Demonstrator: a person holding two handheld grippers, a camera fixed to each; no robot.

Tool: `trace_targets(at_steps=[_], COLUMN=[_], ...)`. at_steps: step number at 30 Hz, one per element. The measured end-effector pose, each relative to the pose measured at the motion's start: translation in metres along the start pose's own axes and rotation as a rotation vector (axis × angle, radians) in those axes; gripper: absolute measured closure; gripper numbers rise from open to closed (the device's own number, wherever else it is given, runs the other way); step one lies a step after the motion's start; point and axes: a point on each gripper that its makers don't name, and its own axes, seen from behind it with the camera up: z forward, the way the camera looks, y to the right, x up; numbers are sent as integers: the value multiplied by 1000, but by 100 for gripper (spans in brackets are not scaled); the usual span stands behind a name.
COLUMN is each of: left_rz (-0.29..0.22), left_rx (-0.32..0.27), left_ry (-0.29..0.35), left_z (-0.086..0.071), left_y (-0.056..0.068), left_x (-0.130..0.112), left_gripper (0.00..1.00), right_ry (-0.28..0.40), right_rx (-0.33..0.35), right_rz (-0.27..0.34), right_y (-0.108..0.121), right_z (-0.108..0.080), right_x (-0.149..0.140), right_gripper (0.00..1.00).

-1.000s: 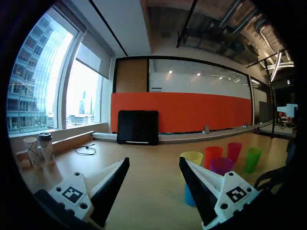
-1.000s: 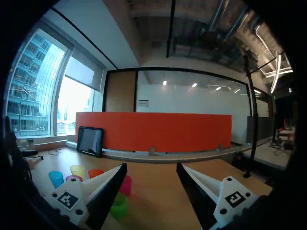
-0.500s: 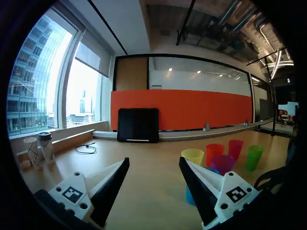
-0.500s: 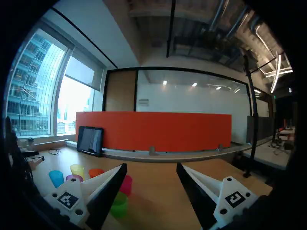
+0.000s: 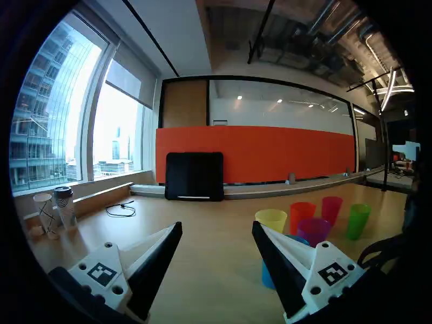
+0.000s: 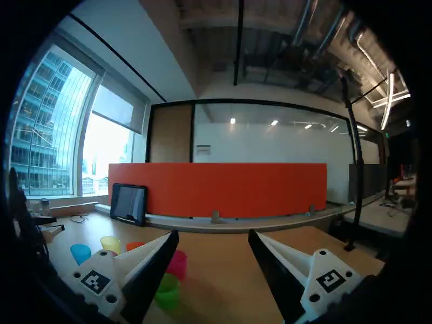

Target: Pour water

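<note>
Plastic tumblers in mixed colours (image 5: 301, 211) are clustered on a pale wooden table (image 5: 216, 270).
Left gripper view: the left gripper (image 5: 216, 225) is held spread wide and empty, with the tumblers just beside its right finger. One tumbler should be singled out and approached squarely, so neighbours are not knocked. Right gripper view: the right gripper (image 6: 213, 233) is spread and empty too, with the tumblers low on the left. An orange partition wall (image 6: 216, 189) and tall windows (image 6: 48, 146) are seen behind.
</note>
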Motion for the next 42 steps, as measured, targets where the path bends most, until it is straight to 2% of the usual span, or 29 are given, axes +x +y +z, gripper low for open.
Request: trace_targets(at_steps=[14, 23, 27, 32, 42], left_rz=[0, 1, 0, 1, 1], left_rx=[0, 0, 0, 0, 0], left_ry=[0, 0, 0, 0, 0], left_z=[-1, 0, 0, 0, 0], left_y=[0, -1, -1, -1, -2], left_x=[0, 0, 0, 0, 0], left_gripper=[4, 4, 4, 4, 4], right_ry=[1, 29, 38, 17, -3], right_rx=[-13, -38, -40, -50, -85], right_rz=[-50, -66, -55, -29, 16], right_y=[24, 27, 24, 25, 43], right_z=[-3, 7, 12, 14, 16], right_x=[-14, -12, -16, -37, -63], right_gripper=[0, 0, 0, 0, 0])
